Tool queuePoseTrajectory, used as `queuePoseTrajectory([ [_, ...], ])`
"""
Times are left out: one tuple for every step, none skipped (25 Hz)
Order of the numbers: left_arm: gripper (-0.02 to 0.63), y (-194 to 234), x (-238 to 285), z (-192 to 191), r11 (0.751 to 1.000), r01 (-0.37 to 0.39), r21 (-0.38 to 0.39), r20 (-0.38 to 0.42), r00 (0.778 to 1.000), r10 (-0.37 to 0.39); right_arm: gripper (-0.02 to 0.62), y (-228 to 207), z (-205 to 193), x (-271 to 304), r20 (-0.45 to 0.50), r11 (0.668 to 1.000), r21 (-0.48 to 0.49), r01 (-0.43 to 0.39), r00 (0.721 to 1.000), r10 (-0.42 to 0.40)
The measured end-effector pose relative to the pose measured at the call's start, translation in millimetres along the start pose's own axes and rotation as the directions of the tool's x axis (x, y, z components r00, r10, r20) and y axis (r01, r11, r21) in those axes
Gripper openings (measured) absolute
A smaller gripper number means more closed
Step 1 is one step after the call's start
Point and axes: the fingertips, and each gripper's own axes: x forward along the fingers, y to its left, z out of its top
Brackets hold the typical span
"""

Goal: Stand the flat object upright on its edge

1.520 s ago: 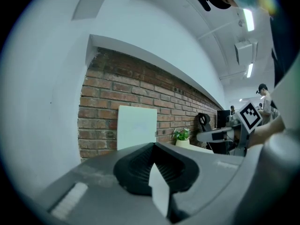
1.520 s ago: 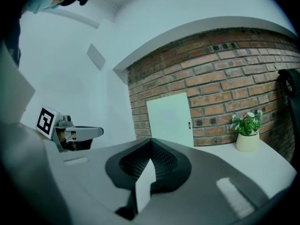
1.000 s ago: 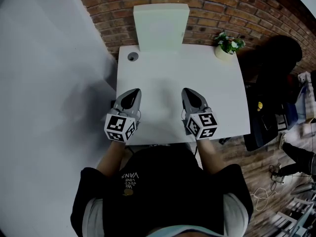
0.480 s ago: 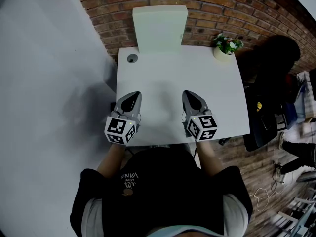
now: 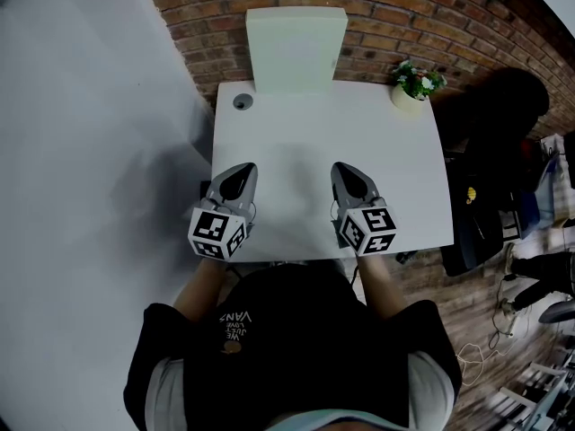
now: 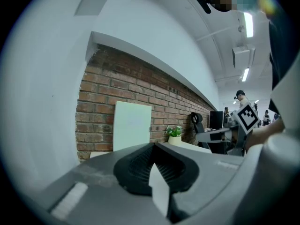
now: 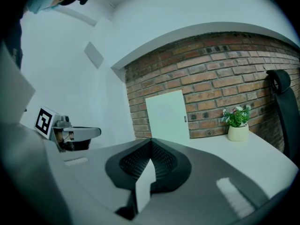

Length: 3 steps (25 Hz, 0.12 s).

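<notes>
Resting low over the near part of the white worktop (image 5: pixel 386 178), the left claw (image 5: pixel 243 166) and the right claw (image 5: pixel 342 165) lie side by side, well apart from each other, and both point toward the brick wall (image 5: pixel 404 16). In the left gripper view the left claw (image 6: pixel 153 145) has its two jaws pressed together and nothing is between them. The right gripper view shows the same for the right claw (image 7: pixel 150 140): clenched and empty. The flat board (image 5: pixel 296 50), pale and rectangular, is at the far side of the worktop, well apart from both claws. It stands upright on its lower edge, with its back against the brick wall, as the right gripper view (image 7: pixel 167 116) shows clearly. A small potted plant (image 5: pixel 413 83) stands in the far right corner of the worktop, and a round hole (image 5: pixel 242 102) is in the far left corner, just beside the board.
</notes>
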Motion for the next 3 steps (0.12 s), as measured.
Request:
queuePoseTrajectory([
  [0.000, 0.1, 0.6, 0.1, 1.000, 0.001, 0.000, 0.000, 1.000, -0.001, -0.003, 0.0, 0.2, 0.8, 0.000, 1.000, -0.001, -0.001, 1.000, 0.001],
  [0.000, 0.2, 1.3, 0.2, 1.000, 0.003, -0.001, 0.000, 1.000, -0.003, -0.003, -0.1, 0.5, 1.6, 0.000, 1.000, -0.001, -0.001, 1.000, 0.001],
  [0.000, 0.2, 2.0, 0.4, 1.000, 0.004, 0.000, 0.000, 1.000, -0.004, -0.003, -0.2, 0.8, 2.4, -0.001, 1.000, -0.002, -0.002, 1.000, 0.002],
])
